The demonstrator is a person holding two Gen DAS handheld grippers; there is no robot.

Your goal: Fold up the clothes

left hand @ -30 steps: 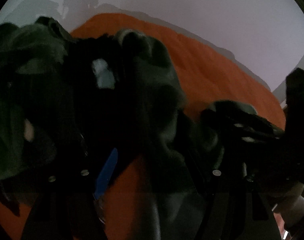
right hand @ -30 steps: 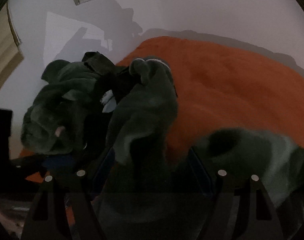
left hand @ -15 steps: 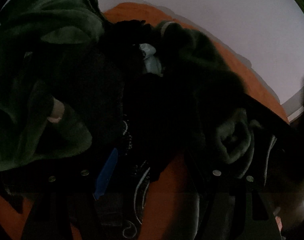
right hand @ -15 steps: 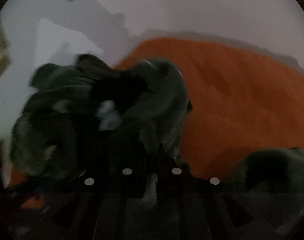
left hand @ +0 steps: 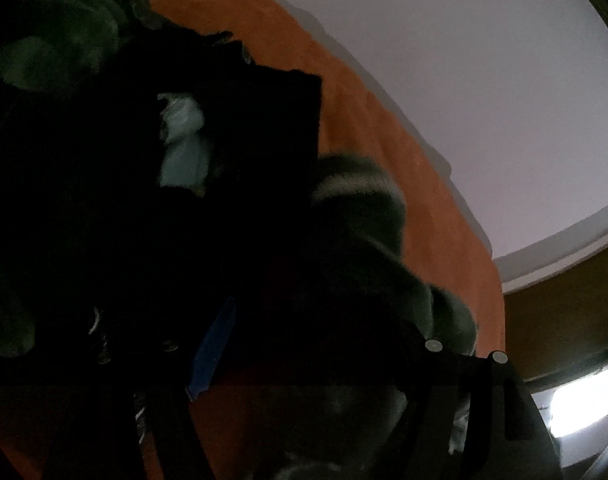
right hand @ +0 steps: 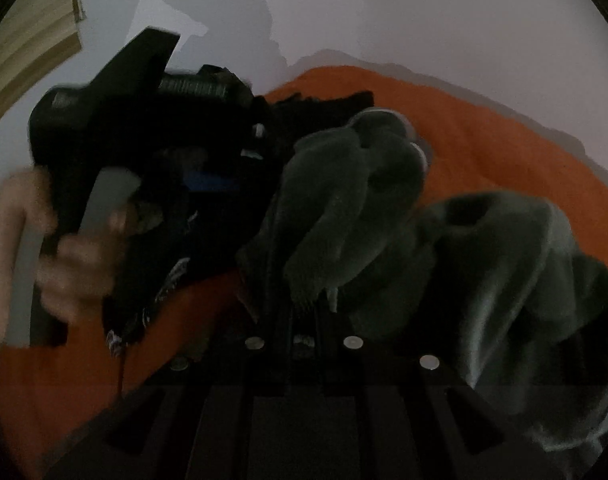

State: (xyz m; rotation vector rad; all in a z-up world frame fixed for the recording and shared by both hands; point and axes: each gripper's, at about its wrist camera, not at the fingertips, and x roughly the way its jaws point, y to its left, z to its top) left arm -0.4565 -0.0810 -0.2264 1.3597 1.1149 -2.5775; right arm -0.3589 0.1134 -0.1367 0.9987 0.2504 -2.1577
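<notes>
We see the right gripper (right hand: 304,320) pinched closed on a fold of the dark green fleece garment (right hand: 343,200), heaped on the orange bedspread (right hand: 503,152). Left gripper (left hand: 315,360) buried in dark cloth; we cannot tell its opening. Person's hand (right hand: 76,264) grips its handle.

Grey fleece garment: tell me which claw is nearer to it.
Right. The right claw is shut on a fold of the grey fleece garment; the left claw is off to its left, among a black garment.
</notes>
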